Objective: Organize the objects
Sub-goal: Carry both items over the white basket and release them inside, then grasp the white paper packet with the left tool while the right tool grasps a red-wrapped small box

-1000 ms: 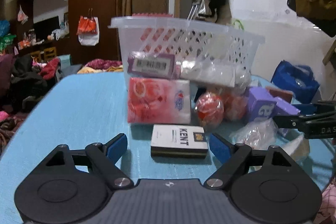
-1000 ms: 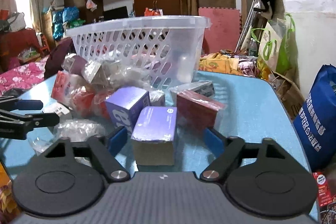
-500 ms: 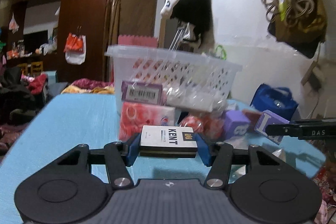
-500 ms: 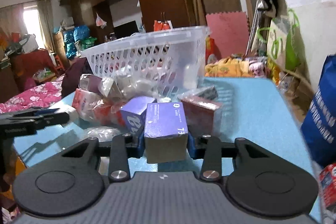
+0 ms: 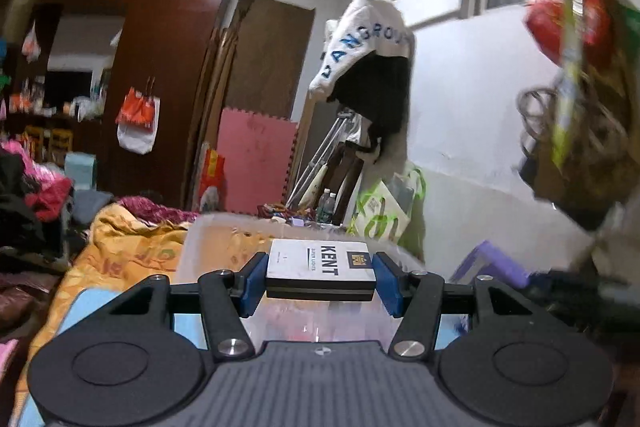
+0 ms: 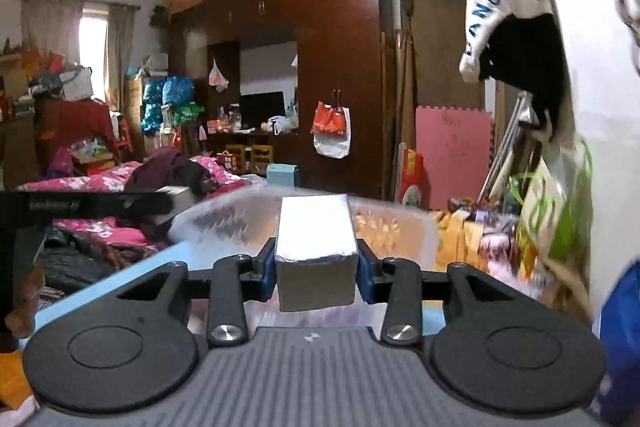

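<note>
Presently, the left gripper [image 5: 320, 281] is held level and raised, its blue pads [image 5: 255, 283] clamped on both short sides of the KENT pack [image 5: 320, 273]. The pack is carried flat, label upward, directly in front of the basket [image 5: 208, 247] and above its near rim. The right gripper [image 6: 316, 273] is likewise held level, its pads pressed against the flanks of a box [image 6: 316, 251] — the box is gripped end-on, so only its grey end face and pale top are shown. It is also suspended before the basket [image 6: 224, 223], whose lattice wall is blurred in this view.

In the left view the basket interior is washed out and largely masked by the pack and the gripper body; its contents cannot be made out. A purple box [image 5: 492, 263] appears at the right, partly cut off by a dark, smeared shape. The table [image 6: 132, 275] is seen only as a blue strip — most of it is hidden beneath the grippers. At the left edge of the right view, a black bar crosses the frame; its lettering is unreadable.
</note>
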Demonstrator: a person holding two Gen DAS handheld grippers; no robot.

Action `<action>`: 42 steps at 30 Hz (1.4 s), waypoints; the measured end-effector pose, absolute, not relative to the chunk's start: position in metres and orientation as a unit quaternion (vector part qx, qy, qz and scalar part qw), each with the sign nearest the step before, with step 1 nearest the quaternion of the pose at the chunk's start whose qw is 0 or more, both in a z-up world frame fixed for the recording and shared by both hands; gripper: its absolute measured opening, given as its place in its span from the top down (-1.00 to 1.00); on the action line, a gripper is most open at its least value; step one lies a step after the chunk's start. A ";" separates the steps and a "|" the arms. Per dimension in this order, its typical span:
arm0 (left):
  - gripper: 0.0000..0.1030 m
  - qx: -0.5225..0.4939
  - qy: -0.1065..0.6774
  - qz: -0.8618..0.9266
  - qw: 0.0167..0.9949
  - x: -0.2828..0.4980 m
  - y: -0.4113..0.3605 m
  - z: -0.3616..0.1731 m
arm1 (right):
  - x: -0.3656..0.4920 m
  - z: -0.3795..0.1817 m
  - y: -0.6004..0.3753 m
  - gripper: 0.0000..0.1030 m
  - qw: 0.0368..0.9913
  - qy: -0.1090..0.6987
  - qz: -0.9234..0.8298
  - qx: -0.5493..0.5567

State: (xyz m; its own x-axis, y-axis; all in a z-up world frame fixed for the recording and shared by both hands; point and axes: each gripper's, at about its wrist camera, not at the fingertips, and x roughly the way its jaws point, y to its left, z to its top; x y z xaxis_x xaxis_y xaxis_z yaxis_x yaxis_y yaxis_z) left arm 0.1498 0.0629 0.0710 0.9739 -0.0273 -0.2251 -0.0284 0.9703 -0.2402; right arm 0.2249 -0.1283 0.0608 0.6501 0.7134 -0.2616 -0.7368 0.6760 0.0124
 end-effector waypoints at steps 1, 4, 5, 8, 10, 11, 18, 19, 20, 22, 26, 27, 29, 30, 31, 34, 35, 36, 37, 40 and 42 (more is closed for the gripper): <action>-0.16 -0.126 0.133 0.002 0.983 0.171 0.066 0.074 | 0.239 0.061 -0.120 0.18 0.904 0.138 0.403 -0.044; -0.17 -0.131 0.182 0.025 0.974 0.218 0.069 0.065 | 0.270 0.051 -0.096 0.16 0.900 0.171 0.396 -0.057; -0.18 -0.132 0.199 0.026 0.971 0.229 0.070 0.059 | 0.276 0.045 -0.089 0.14 0.901 0.179 0.389 -0.067; -0.70 -0.126 0.216 0.030 0.968 0.236 0.071 0.049 | 0.279 0.036 -0.087 -0.40 0.907 0.180 0.375 -0.072; -0.72 -0.109 0.201 0.050 0.972 0.223 0.070 0.049 | 0.266 0.037 -0.104 -0.86 0.910 0.160 0.379 -0.052; -0.78 -0.103 0.189 0.057 0.975 0.213 0.068 0.049 | 0.260 0.038 -0.115 -0.92 0.909 0.157 0.385 -0.045; -0.90 -0.066 0.172 0.002 0.983 0.090 0.009 0.001 | 0.214 -0.007 -0.193 -1.00 0.909 0.168 0.378 -0.051; -0.90 -0.061 0.180 -0.011 0.982 0.079 -0.003 -0.010 | 0.217 -0.013 -0.194 -1.00 0.909 0.177 0.373 -0.059; -0.90 -0.053 0.186 -0.024 0.981 0.070 -0.015 -0.021 | 0.218 -0.019 -0.195 -1.00 0.907 0.185 0.371 -0.071; -0.90 -0.027 0.198 -0.037 0.979 0.063 -0.038 -0.033 | 0.224 -0.031 -0.193 -1.00 0.907 0.200 0.357 -0.094; -0.90 0.010 0.219 -0.024 0.975 0.064 -0.077 -0.051 | 0.244 -0.040 -0.184 -1.00 0.896 0.238 0.367 -0.075; -0.90 0.018 0.226 -0.016 0.974 0.069 -0.082 -0.055 | 0.247 -0.043 -0.178 -1.00 0.893 0.246 0.369 -0.078; -0.90 0.023 0.239 0.001 0.971 0.077 -0.088 -0.064 | 0.251 -0.053 -0.165 -1.00 0.891 0.259 0.358 -0.105; -0.90 0.022 0.246 0.007 0.969 0.083 -0.089 -0.068 | 0.253 -0.057 -0.159 -0.99 0.891 0.263 0.351 -0.115; -0.90 0.025 0.252 0.014 0.967 0.088 -0.088 -0.073 | 0.253 -0.059 -0.153 -0.91 0.891 0.265 0.347 -0.120; -0.83 0.016 0.248 0.028 0.968 0.088 -0.079 -0.081 | 0.248 -0.063 -0.152 -0.29 0.889 0.271 0.348 -0.127; -0.69 0.015 0.245 0.034 0.969 0.087 -0.075 -0.081 | 0.245 -0.064 -0.154 -0.16 0.888 0.272 0.347 -0.128; -0.60 0.013 0.241 0.035 0.970 0.084 -0.071 -0.080 | 0.241 -0.063 -0.158 0.07 0.889 0.271 0.349 -0.124; -0.55 0.007 0.234 0.031 0.972 0.080 -0.065 -0.079 | 0.238 -0.062 -0.164 0.22 0.890 0.267 0.352 -0.116; -0.53 -0.016 0.215 0.008 0.977 0.066 -0.043 -0.081 | 0.219 -0.061 -0.184 0.46 0.895 0.247 0.358 -0.106; -0.52 -0.027 0.201 0.000 0.979 0.054 -0.030 -0.082 | 0.207 -0.061 -0.191 0.46 0.895 0.237 0.365 -0.095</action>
State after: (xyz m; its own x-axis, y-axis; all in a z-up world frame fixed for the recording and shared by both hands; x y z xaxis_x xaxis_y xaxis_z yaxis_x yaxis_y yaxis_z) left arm 0.0543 -0.0296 -0.0820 0.9194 -0.0106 -0.3932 -0.0109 0.9986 -0.0523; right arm 0.2068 -0.1909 -0.0611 0.6206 0.6088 -0.4942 -0.6990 0.7151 0.0031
